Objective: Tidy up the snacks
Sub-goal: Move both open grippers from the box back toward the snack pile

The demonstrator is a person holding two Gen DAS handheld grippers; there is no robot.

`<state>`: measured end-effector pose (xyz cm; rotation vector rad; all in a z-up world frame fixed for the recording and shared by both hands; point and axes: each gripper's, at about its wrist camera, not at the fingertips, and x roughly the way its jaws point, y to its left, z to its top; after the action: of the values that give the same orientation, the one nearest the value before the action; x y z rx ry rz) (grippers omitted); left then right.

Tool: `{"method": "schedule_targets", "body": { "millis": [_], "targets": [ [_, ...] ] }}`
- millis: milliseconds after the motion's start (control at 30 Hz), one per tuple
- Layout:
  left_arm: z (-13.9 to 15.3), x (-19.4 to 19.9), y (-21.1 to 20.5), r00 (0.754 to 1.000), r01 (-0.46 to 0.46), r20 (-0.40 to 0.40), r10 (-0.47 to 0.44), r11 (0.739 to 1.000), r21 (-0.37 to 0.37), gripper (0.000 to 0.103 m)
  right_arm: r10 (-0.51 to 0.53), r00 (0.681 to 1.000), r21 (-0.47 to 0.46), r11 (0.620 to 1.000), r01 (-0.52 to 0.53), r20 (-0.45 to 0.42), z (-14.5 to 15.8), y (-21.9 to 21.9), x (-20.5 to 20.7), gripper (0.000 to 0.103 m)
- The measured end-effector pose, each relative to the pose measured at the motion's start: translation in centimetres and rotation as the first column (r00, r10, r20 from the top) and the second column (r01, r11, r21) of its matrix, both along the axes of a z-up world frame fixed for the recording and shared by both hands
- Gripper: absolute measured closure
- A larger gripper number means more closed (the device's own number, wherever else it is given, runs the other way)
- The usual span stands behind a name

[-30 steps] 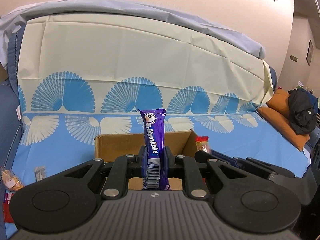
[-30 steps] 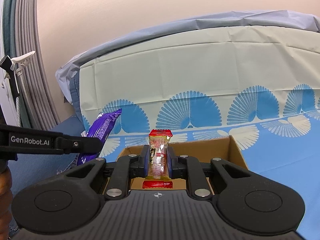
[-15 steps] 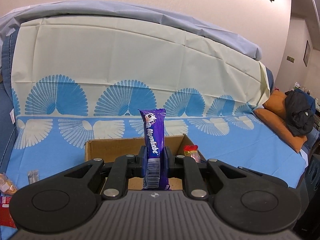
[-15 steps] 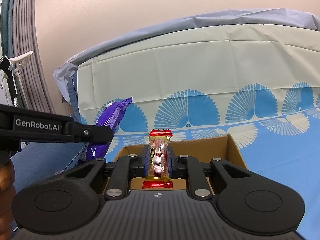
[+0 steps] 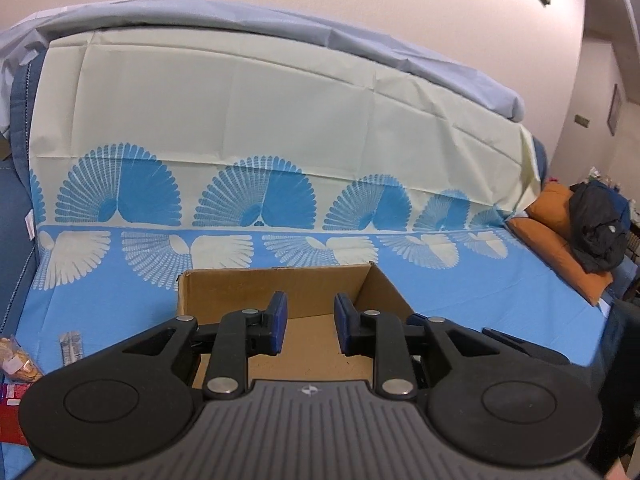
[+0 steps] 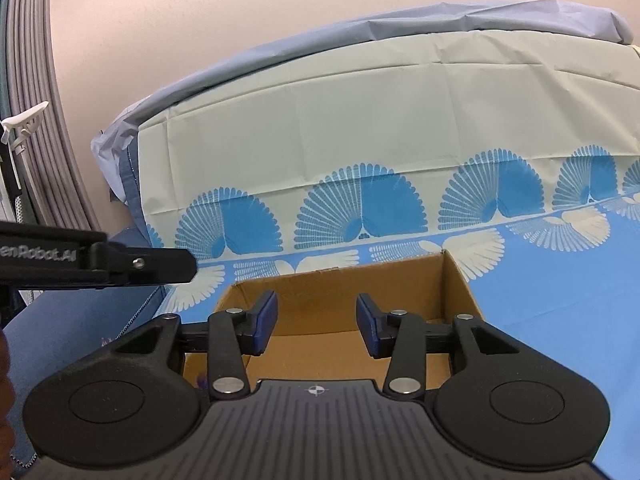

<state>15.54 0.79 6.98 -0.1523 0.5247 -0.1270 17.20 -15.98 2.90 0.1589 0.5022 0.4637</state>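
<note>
An open cardboard box sits on the blue patterned cloth, and both grippers hover over its near side. My left gripper has its jaws opening, with nothing between the blue pads. The jaws of my right gripper are opening too, wider, and also hold nothing. In the right wrist view the box lies straight ahead, and a finger of the left gripper reaches in from the left above its corner. A sliver of purple wrapper shows at the box's near left corner. The rest of the box floor is hidden behind the grippers.
Loose snacks lie on the cloth to the left: a clear bag of golden pieces, a small silver packet and a red pack. An orange cushion under a dark garment sits far right. The draped sofa back rises behind.
Both grippers have opened. The purple bar has left the left jaws and the red-and-gold snack has left the right jaws; neither snack is between the pads now.
</note>
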Motion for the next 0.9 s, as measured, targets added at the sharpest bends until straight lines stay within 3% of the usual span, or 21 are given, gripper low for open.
{"method": "schedule_targets", "body": {
  "millis": [167, 367, 500, 667, 900],
  "targets": [
    [-0.8, -2.8, 1.6, 1.0, 0.02, 0.024, -0.02, 1.0, 0.006, 0.077, -0.001, 1.0, -0.018, 1.0, 0.001, -0.002, -0.2, 0.2, -0.2, 0.058],
    [-2.9, -7.0, 6.1, 1.0, -0.009, -0.014, 0.009, 1.0, 0.0, 0.077, 0.0, 1.0, -0.072, 0.997, 0.0, 0.009, -0.6, 1.1, -0.8, 0.058],
    [-5.3, -10.3, 10.6, 0.996, -0.069, -0.054, 0.071, 0.997, 0.038, 0.077, 0.017, 0.999, -0.11, 0.994, -0.012, 0.042, -0.6, 1.8, -1.9, 0.058],
    [-8.6, -14.1, 16.7, 0.981, -0.161, -0.094, 0.171, 0.981, 0.106, 0.085, 0.046, 0.997, -0.135, 0.99, -0.037, 0.066, -0.4, 2.5, -3.2, 0.058],
    [-12.1, -17.1, 22.5, 0.969, -0.215, -0.117, 0.219, 0.975, 0.047, 0.085, 0.093, 0.993, -0.13, 0.988, -0.083, 0.07, -0.4, 4.3, -4.3, 0.058]
  ]
}}
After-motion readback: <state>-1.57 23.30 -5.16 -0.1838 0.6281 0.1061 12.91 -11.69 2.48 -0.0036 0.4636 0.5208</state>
